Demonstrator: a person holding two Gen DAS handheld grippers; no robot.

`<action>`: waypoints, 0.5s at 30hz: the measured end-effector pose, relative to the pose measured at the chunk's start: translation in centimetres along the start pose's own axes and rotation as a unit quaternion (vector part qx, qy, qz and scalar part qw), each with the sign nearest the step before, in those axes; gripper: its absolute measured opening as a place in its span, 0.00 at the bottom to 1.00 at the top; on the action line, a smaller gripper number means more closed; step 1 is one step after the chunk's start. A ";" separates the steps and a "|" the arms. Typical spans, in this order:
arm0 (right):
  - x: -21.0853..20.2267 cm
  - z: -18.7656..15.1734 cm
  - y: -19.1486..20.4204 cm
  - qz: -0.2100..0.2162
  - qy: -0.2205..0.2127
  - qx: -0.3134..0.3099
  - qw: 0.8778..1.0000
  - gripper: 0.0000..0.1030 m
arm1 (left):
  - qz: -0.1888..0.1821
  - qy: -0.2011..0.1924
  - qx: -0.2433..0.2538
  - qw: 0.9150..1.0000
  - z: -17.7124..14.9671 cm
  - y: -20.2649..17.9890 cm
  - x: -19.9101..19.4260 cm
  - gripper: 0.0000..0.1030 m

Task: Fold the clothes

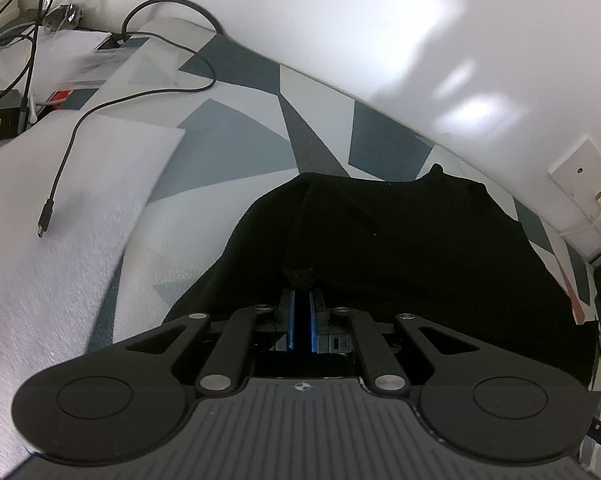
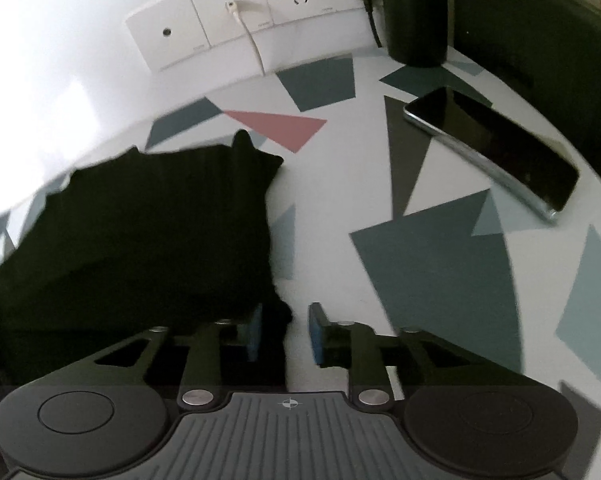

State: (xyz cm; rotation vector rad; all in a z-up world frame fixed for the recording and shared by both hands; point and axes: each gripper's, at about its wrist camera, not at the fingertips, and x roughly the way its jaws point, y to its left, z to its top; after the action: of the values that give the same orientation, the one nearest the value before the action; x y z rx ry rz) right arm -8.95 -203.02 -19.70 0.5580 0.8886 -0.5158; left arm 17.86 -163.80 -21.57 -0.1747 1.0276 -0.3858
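Left gripper [image 1: 300,300]: blue-padded fingers drawn together on a pinch of black garment [image 1: 400,248], lower centre of the left wrist view; fabric bunches in a small peak just above the pads.

Right gripper [image 2: 284,332]: fingers apart, blue pads either side of the garment's near corner at lower centre of the right wrist view; one pad partly hidden by cloth, so contact cannot be told.

Black garment, right wrist view [image 2: 148,216]: soft, matte knit, no print visible. Lies on the tabletop [image 2: 440,280] as a compact, roughly rectangular stack with a straight right edge and one small tab at the upper corner.

Progress, as judged: several folds seem done; a further fold or squaring-up appears left.

Tabletop: smooth, glossy, pale with grey, teal and pink angular shapes.

Other items:
- White foam sheet [image 1: 60,220], fibrous, left of frame.
- Black USB cable [image 1: 60,168], thin, looped.
- Smartphone [image 2: 496,148], glassy, dark, upper right.
- Wall socket panel [image 2: 252,12], white plastic, top.
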 end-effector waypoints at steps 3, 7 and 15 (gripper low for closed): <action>-0.9 1.6 0.4 -0.004 -0.026 -0.008 1.000 0.32 | -0.001 -0.002 0.001 1.000 0.0 0.0 -0.1 0.09; -0.6 4.9 0.7 0.022 -0.068 0.008 0.997 0.34 | 0.005 -0.005 0.009 1.000 0.0 -0.3 -0.1 0.09; 5.7 9.0 1.0 0.015 -0.049 0.012 0.999 0.23 | 0.020 -0.012 0.027 0.999 -0.3 -0.9 -0.2 0.10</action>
State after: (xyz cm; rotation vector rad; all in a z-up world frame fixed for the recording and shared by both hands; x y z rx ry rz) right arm -0.13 -209.12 -19.57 0.5626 0.7801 -0.5241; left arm 17.35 -164.59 -21.28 -0.1105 0.9945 -0.3729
